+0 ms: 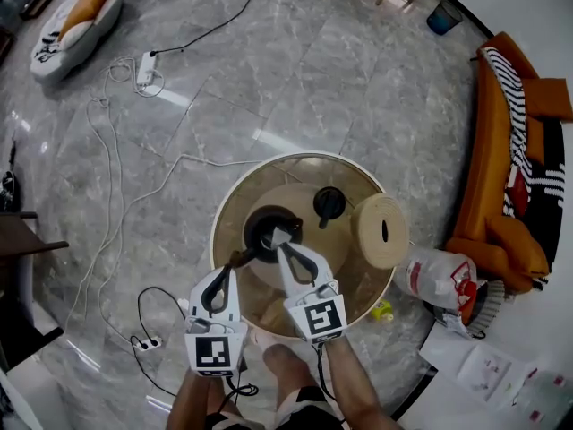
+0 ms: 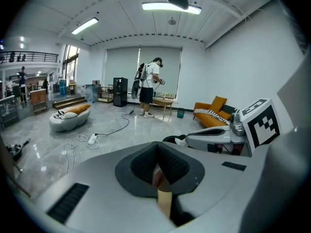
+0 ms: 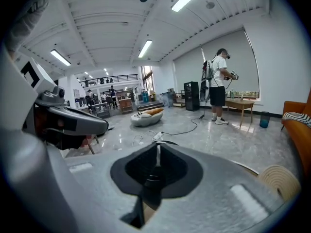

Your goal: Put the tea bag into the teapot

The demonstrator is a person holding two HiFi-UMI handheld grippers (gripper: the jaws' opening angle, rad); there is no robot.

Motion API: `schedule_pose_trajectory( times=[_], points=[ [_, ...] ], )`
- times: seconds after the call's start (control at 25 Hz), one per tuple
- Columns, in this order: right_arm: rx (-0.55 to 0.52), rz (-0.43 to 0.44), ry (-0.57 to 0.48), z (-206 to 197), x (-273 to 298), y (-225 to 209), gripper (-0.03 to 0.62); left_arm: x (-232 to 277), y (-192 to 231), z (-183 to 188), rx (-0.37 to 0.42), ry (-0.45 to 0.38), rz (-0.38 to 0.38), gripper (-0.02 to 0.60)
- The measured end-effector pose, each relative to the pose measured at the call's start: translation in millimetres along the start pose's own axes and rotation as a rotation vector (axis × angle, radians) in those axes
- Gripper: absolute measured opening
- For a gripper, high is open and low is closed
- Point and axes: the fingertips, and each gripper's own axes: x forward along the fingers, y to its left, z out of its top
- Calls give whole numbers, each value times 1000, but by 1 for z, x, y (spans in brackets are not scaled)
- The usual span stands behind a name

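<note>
My right gripper (image 1: 281,244) has its fingers clamped on the tea bag (image 3: 158,154), a thin white strip standing upright between them. It sits just over the teapot (image 1: 261,227) mouth on the round surface (image 1: 295,159). Any print is too small to read. My left gripper (image 1: 235,262) has its fingers closed on the handle (image 1: 246,254).

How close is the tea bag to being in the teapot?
Done: lid off. In hand: right gripper pinches the tea bag over the teapot; left gripper seems to hold its handle. Left: drop it in.
</note>
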Motion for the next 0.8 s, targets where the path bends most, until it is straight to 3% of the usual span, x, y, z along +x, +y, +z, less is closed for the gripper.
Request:
schedule_pose_trajectory(
  times=[0.08,0.2,0.4,0.56,0.72,0.8],
  points=[
    [8,11,-8,0,1,2,107,-1,0,0,-2,3,0,15],
    [9,8,-4,2,0,3,179,-1,2,1,-2,2,2,15],
    [16,3,3,0,-3,5,179,-5,2,1,2,2,1,15],
    [18,-1,-5,7,-9,6,179,-9,1,3,70,-22,-20,15],
    [13,-14,-29,20,-18,8,178,-17,-4,15,47,-23,-23,15],
    [8,-24,-50,30,-25,8,178,-22,-5,23,94,-51,-38,15]
  ],
)
